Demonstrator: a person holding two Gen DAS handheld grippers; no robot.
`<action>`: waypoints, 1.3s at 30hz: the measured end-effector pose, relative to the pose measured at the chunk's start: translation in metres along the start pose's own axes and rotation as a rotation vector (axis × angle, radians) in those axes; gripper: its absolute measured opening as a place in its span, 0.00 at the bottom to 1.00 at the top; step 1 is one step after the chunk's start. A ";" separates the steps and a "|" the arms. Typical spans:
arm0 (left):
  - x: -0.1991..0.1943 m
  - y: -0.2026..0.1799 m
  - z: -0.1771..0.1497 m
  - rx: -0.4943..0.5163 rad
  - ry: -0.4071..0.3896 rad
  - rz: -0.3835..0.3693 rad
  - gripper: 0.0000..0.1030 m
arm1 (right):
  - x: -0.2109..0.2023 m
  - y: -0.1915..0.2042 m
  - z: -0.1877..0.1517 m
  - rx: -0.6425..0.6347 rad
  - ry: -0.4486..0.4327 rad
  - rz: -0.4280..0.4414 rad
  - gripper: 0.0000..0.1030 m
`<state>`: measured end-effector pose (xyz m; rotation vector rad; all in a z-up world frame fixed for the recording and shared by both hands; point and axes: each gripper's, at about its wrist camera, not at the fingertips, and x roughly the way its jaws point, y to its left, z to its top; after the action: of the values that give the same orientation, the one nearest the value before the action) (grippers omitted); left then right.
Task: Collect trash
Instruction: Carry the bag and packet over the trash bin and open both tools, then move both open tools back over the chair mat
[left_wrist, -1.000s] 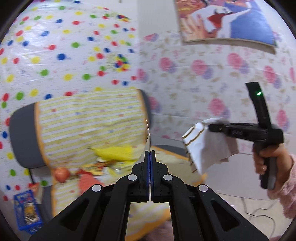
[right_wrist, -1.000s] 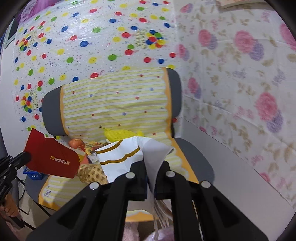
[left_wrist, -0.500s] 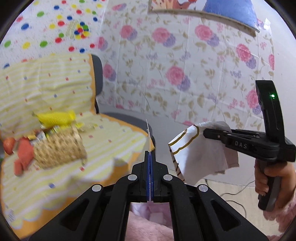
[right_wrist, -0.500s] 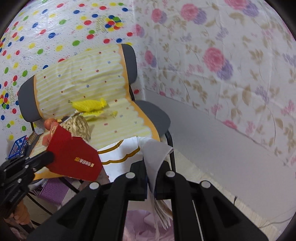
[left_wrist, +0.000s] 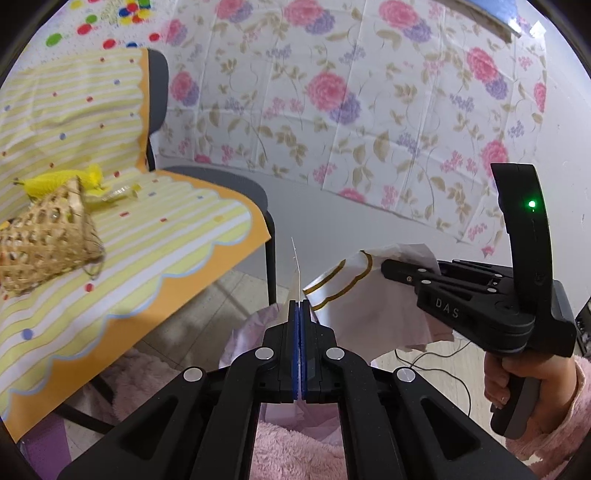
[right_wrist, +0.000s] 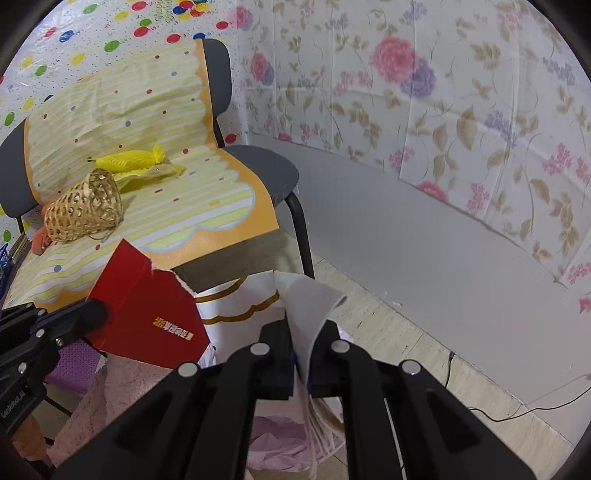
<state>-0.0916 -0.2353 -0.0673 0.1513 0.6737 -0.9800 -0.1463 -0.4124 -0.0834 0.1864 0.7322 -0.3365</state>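
My left gripper (left_wrist: 299, 308) is shut on a torn red paper sheet (right_wrist: 147, 317), which shows only as a thin edge-on sliver (left_wrist: 295, 266) in the left wrist view. In the right wrist view the left gripper (right_wrist: 98, 314) comes in from the left edge. My right gripper (right_wrist: 301, 330) is shut on a crumpled white paper with gold trim (right_wrist: 236, 306). The left wrist view shows the same white paper (left_wrist: 354, 310) held by the right gripper (left_wrist: 386, 266). A pink plastic bag (right_wrist: 280, 439) lies open below both grippers, and its rim (left_wrist: 255, 325) shows behind the left fingers.
A chair with a yellow striped cover (right_wrist: 177, 206) stands at the left, carrying a woven basket (right_wrist: 85, 212), a yellow mesh item (right_wrist: 125, 160) and an orange-red thing (right_wrist: 40, 238). Floral wall, grey skirting (right_wrist: 406, 236), tiled floor and a black cable (right_wrist: 517, 410) lie to the right. A hand (left_wrist: 517, 376) grips the right handle.
Both grippers have sunk and tipped downward, swinging away from the chair seat toward the floor beside it. The pink bag has come into view. Each still holds its paper.
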 end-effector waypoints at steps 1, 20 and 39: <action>0.005 0.001 0.001 -0.001 0.009 -0.001 0.00 | 0.003 0.000 0.000 0.001 0.003 -0.005 0.04; 0.003 0.036 0.003 -0.068 0.030 0.112 0.35 | 0.026 -0.005 0.004 0.027 0.071 0.017 0.36; -0.084 0.120 -0.022 -0.248 -0.026 0.389 0.50 | 0.011 0.078 0.032 -0.132 0.010 0.258 0.40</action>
<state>-0.0361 -0.0981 -0.0564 0.0472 0.7045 -0.5200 -0.0907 -0.3516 -0.0636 0.1560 0.7281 -0.0414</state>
